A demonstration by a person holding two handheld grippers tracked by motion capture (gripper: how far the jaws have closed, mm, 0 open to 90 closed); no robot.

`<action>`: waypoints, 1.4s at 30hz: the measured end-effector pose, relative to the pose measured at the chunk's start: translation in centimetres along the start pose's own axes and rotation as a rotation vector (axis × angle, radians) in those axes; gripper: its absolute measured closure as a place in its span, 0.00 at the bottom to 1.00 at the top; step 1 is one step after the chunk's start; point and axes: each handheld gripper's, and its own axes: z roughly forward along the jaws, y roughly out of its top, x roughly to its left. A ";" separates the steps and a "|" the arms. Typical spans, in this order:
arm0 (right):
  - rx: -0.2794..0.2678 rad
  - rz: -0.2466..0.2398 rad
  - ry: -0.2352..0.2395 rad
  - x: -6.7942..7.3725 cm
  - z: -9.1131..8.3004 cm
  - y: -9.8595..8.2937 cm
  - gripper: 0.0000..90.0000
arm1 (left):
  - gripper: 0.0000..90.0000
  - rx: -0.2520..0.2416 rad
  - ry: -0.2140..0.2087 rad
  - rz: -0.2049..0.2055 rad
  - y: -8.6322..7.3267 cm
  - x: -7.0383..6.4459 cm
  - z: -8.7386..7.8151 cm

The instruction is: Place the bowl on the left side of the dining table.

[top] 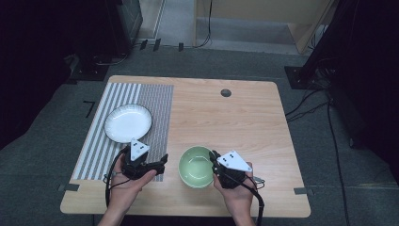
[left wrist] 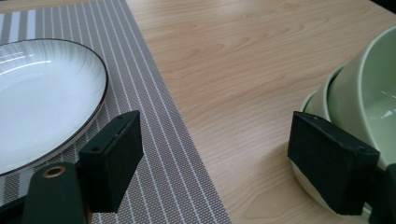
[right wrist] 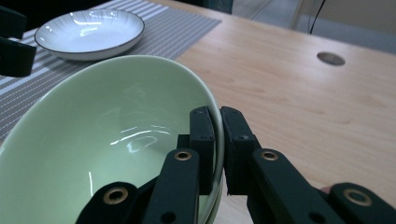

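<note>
Right now the green bowl (top: 196,166) sits on the bare wood near my edge of the table (top: 244,117), just off the corner of the striped placemat (top: 155,101), and I have it by the rim. In the right gripper view my right gripper (right wrist: 218,135) is closed on that rim, one jaw inside the bowl and one outside, with the thin wall pinched between them. The left gripper view hints at a second, paler rim under the first, so this may be two bowls nested; I cannot tell for sure.

My left gripper (top: 160,165) hangs over the near corner of the mat, jaws spread wide and holding nothing. One of them stands close against the bowl's outer wall, the other over the mat; whether that near jaw touches the bowl I cannot say.

Farther out, the white plate (top: 128,123) with its dark edge line rests on the placemat, well apart from the bowl.

As I judge it, the step in hand is the grasp on the bowl, made but with no lift that I can see. The next move likely calls for a level lift, since a one-sided rim pinch lets a bowl tip or slip, then a carry towards the mat or plate, with my left ready to steady the far side.
</note>
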 end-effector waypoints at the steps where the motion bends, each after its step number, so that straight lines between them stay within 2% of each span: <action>1: -0.011 -0.012 -0.004 0.1 -0.1 0.0 0.95 | 0.20 -0.004 -0.003 -0.001 0.0 -0.1 0.0; 3: -0.035 -0.019 -0.011 0.2 -0.3 0.1 0.95 | 0.20 -0.009 -0.012 -0.002 0.0 -0.1 -0.1; 7: -0.083 -0.023 -0.037 0.2 -0.9 0.5 0.95 | 0.20 -0.039 -0.064 -0.016 0.3 -0.5 -0.5; 12: -0.110 -0.031 -0.052 0.4 -1.3 0.8 0.95 | 0.20 -0.063 -0.129 -0.039 0.4 -1.1 -0.7; 16: -0.106 -0.042 -0.059 0.7 -1.2 0.8 0.95 | 0.20 -0.090 -0.153 -0.040 0.5 -1.9 -1.0; 18: -0.107 -0.045 -0.061 0.7 -1.1 0.8 0.95 | 0.20 -0.094 -0.167 -0.043 0.5 -2.4 -1.0; 24: -0.133 -0.056 -0.058 1.3 -1.5 1.1 0.95 | 0.20 -0.062 -0.181 -0.019 0.2 -4.1 -0.3; 26: -0.144 -0.060 -0.056 1.5 -1.6 1.2 0.95 | 0.27 -0.065 -0.147 -0.007 0.0 -4.5 -0.1; 31: -0.166 -0.072 -0.062 2.1 -1.9 1.3 0.95 | 0.43 -0.048 -0.138 -0.035 -0.2 -4.6 0.4; 33: -0.170 -0.076 -0.063 2.2 -2.0 1.4 0.95 | 0.45 -0.038 -0.132 -0.039 -0.2 -4.8 0.6; 34: -0.172 -0.075 -0.064 2.3 -2.0 1.4 0.95 | 0.52 -0.035 -0.120 -0.042 -0.1 -4.9 0.8; 37: -0.176 -0.077 -0.061 2.5 -1.9 1.3 0.95 | 0.60 -0.027 -0.087 -0.011 0.2 -5.5 1.2; 38: -0.178 -0.080 -0.063 2.6 -1.8 1.3 0.95 | 0.62 -0.018 -0.093 -0.003 0.2 -5.7 1.4; 40: -0.180 -0.080 -0.066 2.8 -1.8 1.2 0.95 | 0.69 -0.009 -0.113 -0.014 0.2 -5.7 1.6; 42: -0.180 -0.086 -0.072 3.0 -1.9 1.2 0.95 | 0.76 0.002 -0.167 -0.051 0.2 -5.4 1.9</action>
